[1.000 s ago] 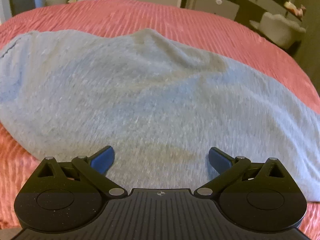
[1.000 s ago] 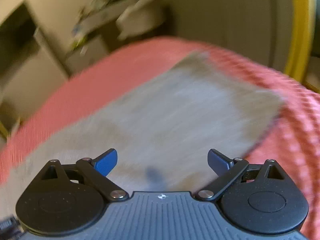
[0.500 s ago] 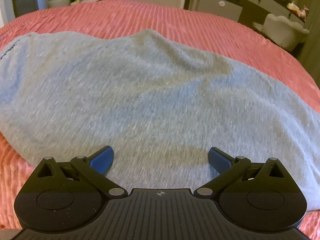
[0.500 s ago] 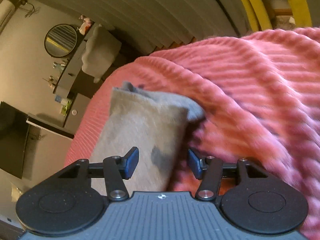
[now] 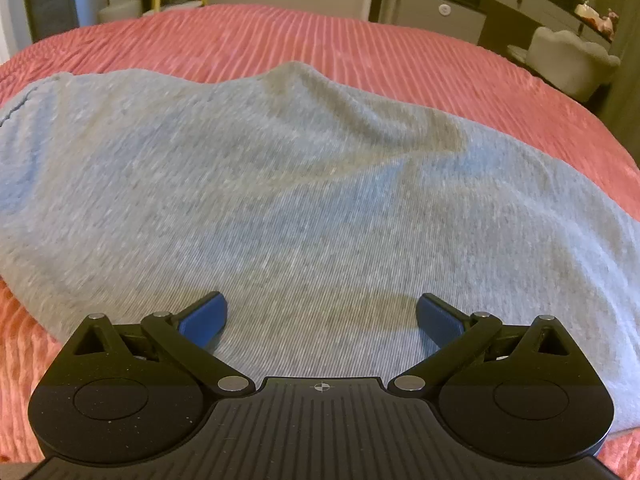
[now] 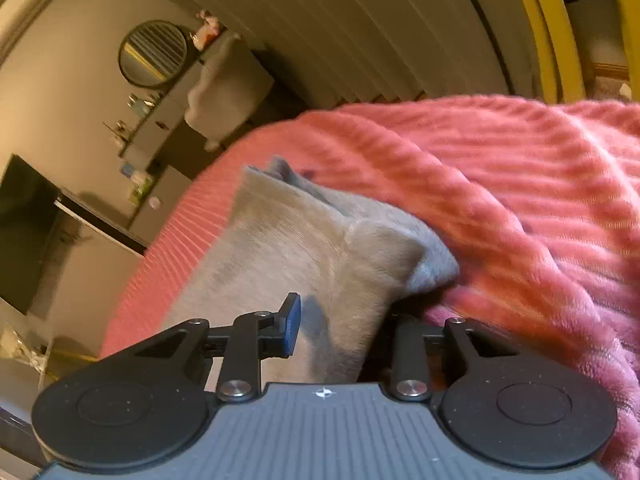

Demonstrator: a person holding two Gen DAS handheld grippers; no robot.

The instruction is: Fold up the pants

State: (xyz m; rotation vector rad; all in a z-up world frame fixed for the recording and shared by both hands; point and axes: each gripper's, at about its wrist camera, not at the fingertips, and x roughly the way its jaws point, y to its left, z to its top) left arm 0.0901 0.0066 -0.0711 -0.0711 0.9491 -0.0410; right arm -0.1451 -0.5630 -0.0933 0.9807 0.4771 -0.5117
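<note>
The bed [image 5: 360, 52], under a ribbed pink cover, carries the grey pants [image 5: 304, 200], which lie spread across it in soft wrinkles. The left tool [image 5: 322, 320] hangs over the near part of the cloth, blue fingers wide apart and holding nothing. The right tool [image 6: 340, 328] is clamped on the leg end (one finger is hidden behind the cloth), tilted sideways beside bunched cover.

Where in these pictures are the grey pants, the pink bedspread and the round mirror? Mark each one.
grey pants [image 5: 304, 200], left wrist view, on the middle of the spread cloth.
pink bedspread [image 5: 320, 40], left wrist view, on the bare ribbed part beyond the pants.
round mirror [image 6: 154, 53], right wrist view, on the middle of its glass.
</note>
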